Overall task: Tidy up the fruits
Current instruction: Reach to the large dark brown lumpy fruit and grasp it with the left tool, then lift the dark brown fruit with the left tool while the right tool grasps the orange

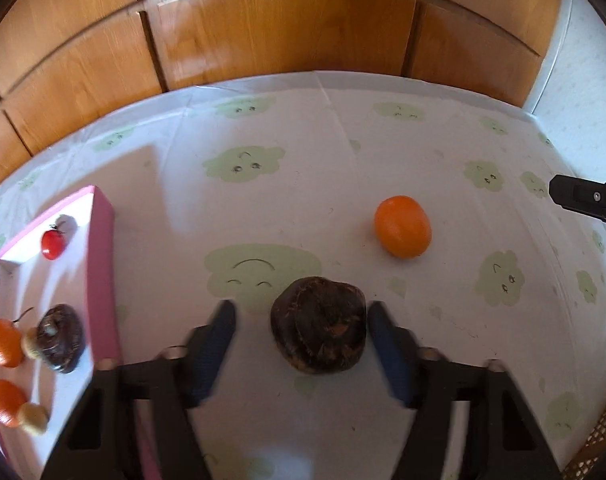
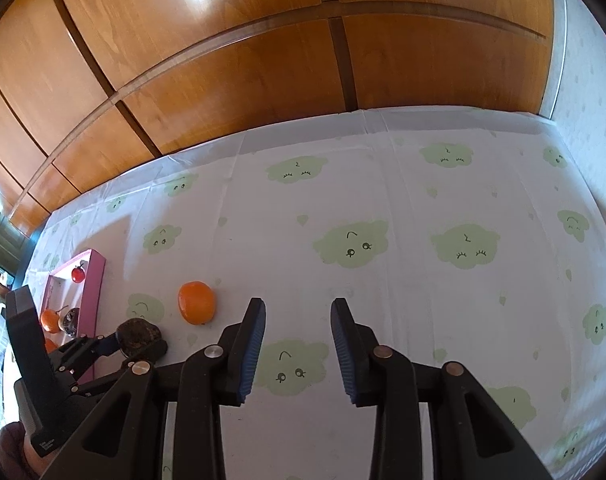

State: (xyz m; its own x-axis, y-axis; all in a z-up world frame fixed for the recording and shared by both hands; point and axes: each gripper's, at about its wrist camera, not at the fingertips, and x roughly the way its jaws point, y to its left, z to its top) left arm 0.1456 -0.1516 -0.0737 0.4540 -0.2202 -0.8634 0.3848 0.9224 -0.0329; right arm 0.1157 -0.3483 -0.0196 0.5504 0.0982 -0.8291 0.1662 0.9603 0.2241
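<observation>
1. My left gripper (image 1: 301,312) has its jaws spread wide around a dark brown, rough-skinned fruit (image 1: 319,324) that sits on the table (image 1: 343,152). The right pad looks to be touching or just beside the fruit; the left pad stands apart from it.
2. From the right wrist view I see the same brown fruit (image 2: 139,336) between the tips of the left gripper (image 2: 137,346), at the lower left of the frame.
3. An orange fruit (image 1: 402,226) lies loose on the tablecloth, beyond and to the right of the brown one, near it but not touching.
4. A pink-walled tray (image 1: 101,264) rests to the left of my left gripper. Inside it I count one small red tomato (image 1: 53,243) at the far end, then another dark brown fruit (image 1: 61,338), two orange fruits (image 1: 3,342), and two small pale round fruits (image 1: 33,418) nearer the camera.
5. My right gripper (image 2: 298,344) hovers over bare tablecloth, jaws parted and holding nothing, well to the right of the loose orange fruit.
6. Wooden cabinet doors (image 2: 223,60) rise behind the table's far edge.
</observation>
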